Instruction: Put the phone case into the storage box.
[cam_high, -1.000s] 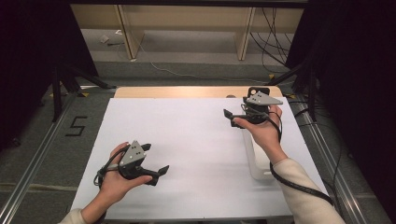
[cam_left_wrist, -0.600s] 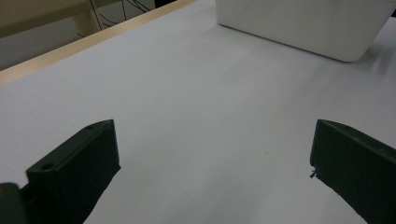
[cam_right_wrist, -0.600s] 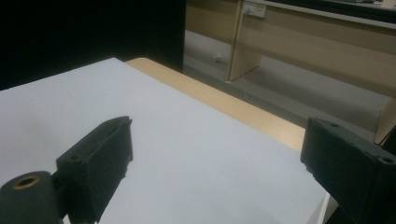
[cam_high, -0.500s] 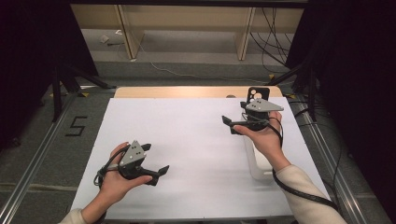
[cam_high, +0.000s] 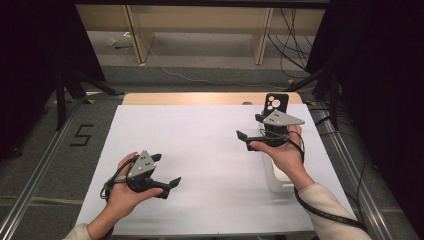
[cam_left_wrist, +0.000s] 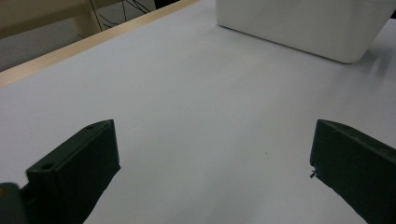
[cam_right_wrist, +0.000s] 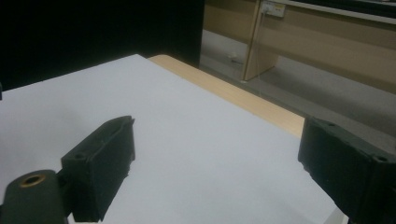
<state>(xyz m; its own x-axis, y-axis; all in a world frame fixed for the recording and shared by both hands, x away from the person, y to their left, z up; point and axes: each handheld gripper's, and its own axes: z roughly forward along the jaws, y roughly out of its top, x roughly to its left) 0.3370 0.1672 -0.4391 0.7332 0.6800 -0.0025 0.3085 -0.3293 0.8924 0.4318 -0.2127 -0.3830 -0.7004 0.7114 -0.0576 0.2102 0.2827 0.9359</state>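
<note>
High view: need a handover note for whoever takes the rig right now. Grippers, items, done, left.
Left gripper: open, empty, low over the white sheet, near left.
Right gripper: open, empty, above the far end of the white bin, at the right.
Black phone case, as it seems: just beyond the right gripper, at the table's far edge, untouched.
Done: nothing gripped.
Left: probably grasp the case; the bin may be its goal.

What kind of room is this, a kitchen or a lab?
Probably a lab or a recording room, not a kitchen. The table has a plain white sheet on it, with black curtains on both sides. Loose cables run over the floor behind it, and the floor is marked with a 5.
</note>
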